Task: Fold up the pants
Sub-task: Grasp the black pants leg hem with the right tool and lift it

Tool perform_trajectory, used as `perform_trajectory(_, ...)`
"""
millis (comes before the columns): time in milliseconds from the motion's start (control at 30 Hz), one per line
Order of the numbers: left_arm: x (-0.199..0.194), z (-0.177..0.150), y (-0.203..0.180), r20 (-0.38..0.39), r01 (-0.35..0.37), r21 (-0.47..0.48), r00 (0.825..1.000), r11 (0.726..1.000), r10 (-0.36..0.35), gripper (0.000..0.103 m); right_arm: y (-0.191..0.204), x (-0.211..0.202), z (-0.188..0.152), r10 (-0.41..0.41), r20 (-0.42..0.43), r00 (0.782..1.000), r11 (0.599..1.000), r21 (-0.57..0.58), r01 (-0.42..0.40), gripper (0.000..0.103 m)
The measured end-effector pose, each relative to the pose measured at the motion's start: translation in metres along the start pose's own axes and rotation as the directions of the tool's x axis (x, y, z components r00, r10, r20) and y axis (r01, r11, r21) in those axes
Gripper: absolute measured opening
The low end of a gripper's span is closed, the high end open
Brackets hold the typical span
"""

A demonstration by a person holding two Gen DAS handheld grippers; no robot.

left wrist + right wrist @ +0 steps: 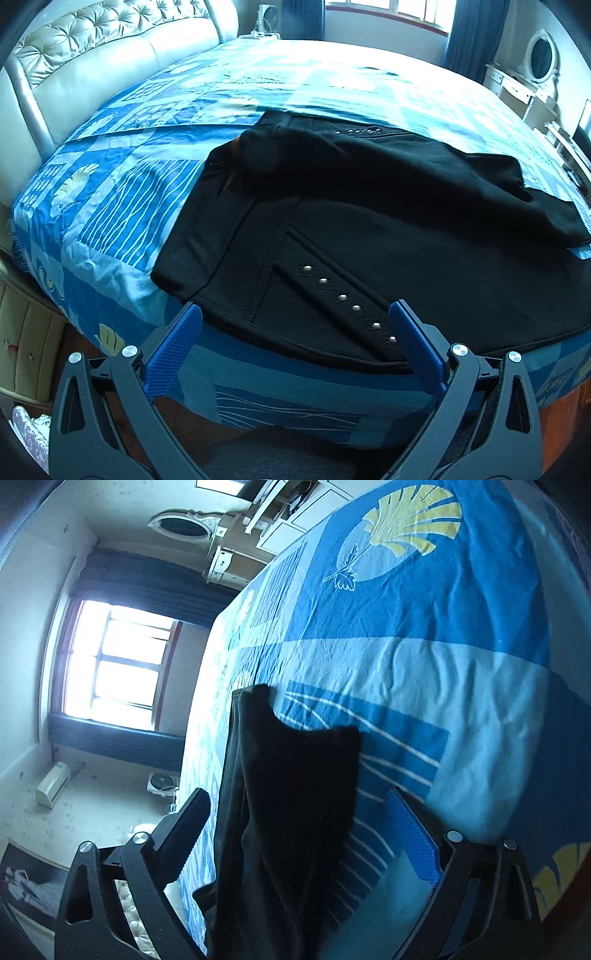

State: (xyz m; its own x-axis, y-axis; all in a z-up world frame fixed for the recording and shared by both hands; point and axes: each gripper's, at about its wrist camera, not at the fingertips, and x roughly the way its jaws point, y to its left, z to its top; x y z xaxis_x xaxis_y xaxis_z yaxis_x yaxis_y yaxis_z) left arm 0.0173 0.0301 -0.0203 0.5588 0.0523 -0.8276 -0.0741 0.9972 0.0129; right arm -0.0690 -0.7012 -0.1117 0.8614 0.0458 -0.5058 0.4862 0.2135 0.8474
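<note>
Black pants (369,221) with a row of metal studs lie on the blue patterned bedspread (122,206), with one part folded over on top. My left gripper (295,314) is open, its blue pads (173,350) astride the near hem of the pants at the bed's front edge. In the right wrist view, which is rolled sideways, my right gripper (299,801) is open. A black piece of the pants (291,805) runs between its fingers; I cannot tell if it touches them.
A padded cream headboard (110,48) stands at the left. A window (406,11) with blue curtains is at the back. A white dresser with an oval mirror (539,59) stands at the right. A bedside cabinet (26,339) is at the lower left.
</note>
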Motion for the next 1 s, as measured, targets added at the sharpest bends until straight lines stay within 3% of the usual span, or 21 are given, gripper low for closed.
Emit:
perform_trajectory(67,0.001,0.001,0.002,-0.005,-0.009,-0.005,1.000,1.000,0.009,0.101,-0.005,0.012,0.006,-0.021,-0.042,0.999,1.000,0.010,0.021,0.039)
perform_trajectory(133,0.000,0.002,0.003,-0.005,-0.009,-0.015,1.000,1.000,0.009,0.101,-0.008,0.018,0.009,-0.033,-0.063,0.997,0.999,0.022,0.034,0.031)
perform_trajectory(200,0.000,0.003,0.005,-0.004,-0.009,-0.023,1.000,1.000,0.009,0.101,-0.009,0.013,0.011,-0.049,-0.066,0.997,0.999,0.009,0.050,0.007)
perform_trajectory(333,-0.004,0.004,0.006,0.013,0.000,-0.024,1.000,1.000,0.000,0.101,-0.010,-0.024,0.015,-0.092,0.035,0.995,0.994,-0.059,0.094,0.006)
perform_trajectory(467,-0.004,0.004,0.012,0.025,0.015,-0.052,1.000,0.999,-0.014,0.101,-0.030,-0.040,0.011,-0.166,0.053,0.985,0.982,-0.085,0.170,0.006)
perform_trajectory(600,0.005,0.005,0.018,-0.035,0.060,-0.078,0.997,0.995,-0.063,0.101,-0.056,-0.045,0.013,-0.087,0.036,0.996,0.996,0.006,0.087,0.007)
perform_trajectory(733,0.004,0.009,0.026,-0.037,0.081,-0.056,0.996,0.995,-0.083,0.101,-0.054,-0.069,0.017,-0.165,0.127,0.978,0.986,0.025,0.163,0.012)
perform_trajectory(800,0.003,0.013,0.034,-0.031,0.071,-0.030,0.997,0.997,-0.072,0.101,-0.041,-0.076,0.014,-0.199,0.157,0.967,0.979,-0.011,0.203,0.034)
perform_trajectory(933,0.007,0.033,0.052,-0.019,0.059,0.039,0.998,0.997,-0.058,0.101,0.020,-0.062,-0.012,-0.168,0.118,0.979,0.952,-0.239,0.192,0.039)
perform_trajectory(1000,0.015,0.052,0.066,-0.019,0.084,0.050,0.996,0.995,-0.083,0.101,0.060,-0.040,-0.037,-0.141,0.055,0.989,0.915,-0.375,0.151,0.054)
